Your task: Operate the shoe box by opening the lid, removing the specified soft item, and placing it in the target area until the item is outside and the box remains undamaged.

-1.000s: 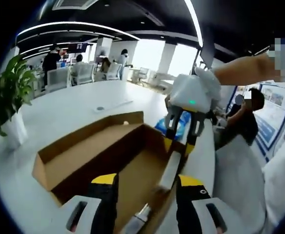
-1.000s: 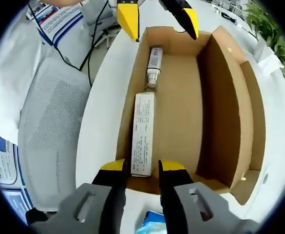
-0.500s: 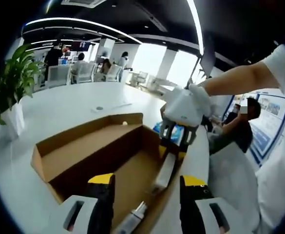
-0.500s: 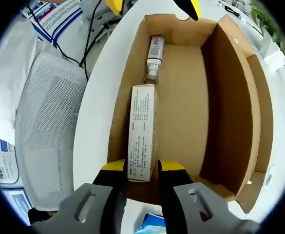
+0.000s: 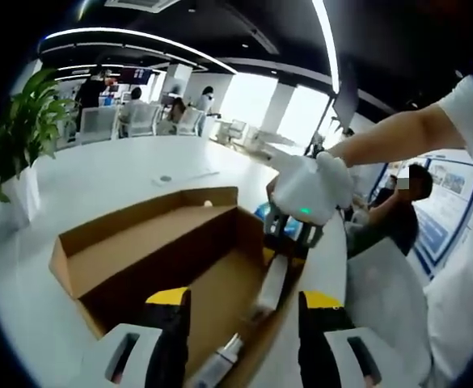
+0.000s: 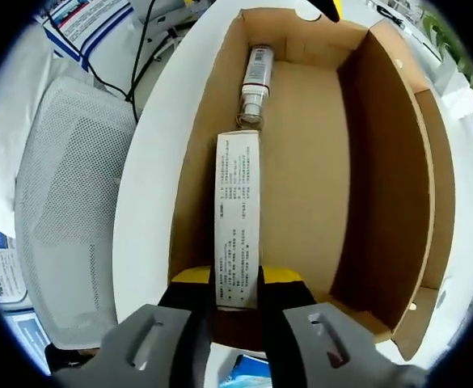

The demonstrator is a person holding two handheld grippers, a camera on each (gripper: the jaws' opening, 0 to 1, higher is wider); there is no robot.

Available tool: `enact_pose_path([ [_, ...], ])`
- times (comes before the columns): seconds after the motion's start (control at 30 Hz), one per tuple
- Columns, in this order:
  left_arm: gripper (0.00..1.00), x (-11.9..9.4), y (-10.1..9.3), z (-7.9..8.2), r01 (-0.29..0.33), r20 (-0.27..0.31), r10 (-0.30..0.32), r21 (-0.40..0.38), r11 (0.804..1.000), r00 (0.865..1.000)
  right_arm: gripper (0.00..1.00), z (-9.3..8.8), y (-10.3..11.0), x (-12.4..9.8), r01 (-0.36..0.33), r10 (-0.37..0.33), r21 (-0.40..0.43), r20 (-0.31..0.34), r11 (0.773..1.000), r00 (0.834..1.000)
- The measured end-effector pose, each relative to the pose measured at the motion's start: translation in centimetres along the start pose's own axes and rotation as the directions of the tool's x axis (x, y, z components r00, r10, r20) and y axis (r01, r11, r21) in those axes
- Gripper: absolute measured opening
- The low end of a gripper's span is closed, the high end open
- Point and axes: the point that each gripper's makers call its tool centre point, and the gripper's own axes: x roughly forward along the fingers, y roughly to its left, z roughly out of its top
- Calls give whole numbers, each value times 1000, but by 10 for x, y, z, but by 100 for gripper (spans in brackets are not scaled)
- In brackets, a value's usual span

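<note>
Jaws of right gripper clamped on long white carton inside open shoe box, left gripper jaws apart, lid open, removal and placing remain.

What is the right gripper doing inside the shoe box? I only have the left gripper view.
Observer: In the right gripper view, the right gripper has its jaws pressed against both sides of the white carton, at the carton's near end.
Operator: Which face of the carton is up?
Observer: A face covered in small black print.
Operator: Anything off the table on that side?
Observer: Black cables run down past the table edge, near the far end of the shoe box.
</note>
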Motion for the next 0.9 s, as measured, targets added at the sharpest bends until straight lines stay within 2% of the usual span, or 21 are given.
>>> enact_pose_path([
  [0.5, 54, -2, 8, -5, -9, -10, 8, -11, 1000, 1000, 16, -1, -9, -3, 46, -45, -51, 23, 998, 999],
  [0.77, 55, -5, 15, -2, -16, 6, 16, -3, 1000, 1000, 15, 4, -16, -19, 81, -79, -43, 52, 996, 996],
  [0.9, 56, -6, 19, -4, -19, -4, 19, 2, 1000, 1000, 15, 4, -18, -27, 96, -94, -41, 58, 995, 994],
])
